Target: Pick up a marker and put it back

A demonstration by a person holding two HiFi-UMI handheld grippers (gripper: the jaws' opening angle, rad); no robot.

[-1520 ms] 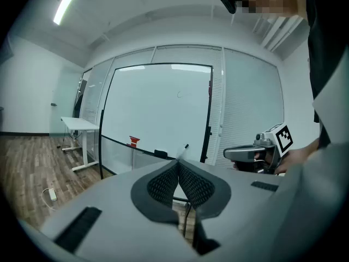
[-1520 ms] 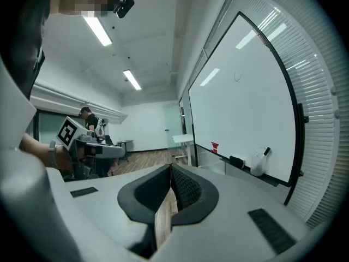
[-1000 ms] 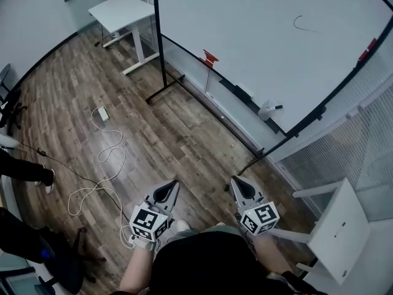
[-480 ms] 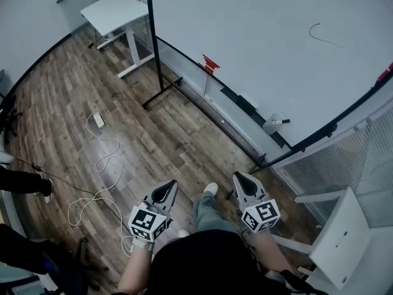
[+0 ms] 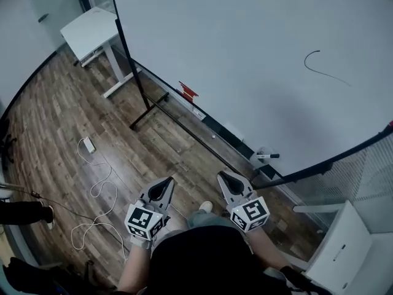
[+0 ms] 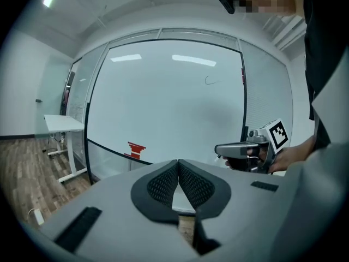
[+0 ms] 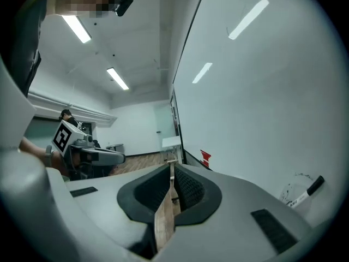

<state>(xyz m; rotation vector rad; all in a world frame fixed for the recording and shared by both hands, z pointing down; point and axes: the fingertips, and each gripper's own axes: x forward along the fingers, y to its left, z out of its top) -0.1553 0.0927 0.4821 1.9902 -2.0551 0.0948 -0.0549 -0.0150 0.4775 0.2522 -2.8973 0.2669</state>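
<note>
Black-capped marker (image 5: 268, 156) rests at the foot of the whiteboard (image 5: 245, 54), ahead and right of my right tongs (image 5: 225, 177), lying roughly crosswise with its cap rightward, farther from the left tongs (image 5: 167, 183); both pairs clenched, empty.

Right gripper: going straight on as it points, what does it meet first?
Nothing near. The right gripper, jaws shut, aims obliquely at the whiteboard's lower edge, probably near the red tag; depth is unclear. The marker sits off to its right.
</note>
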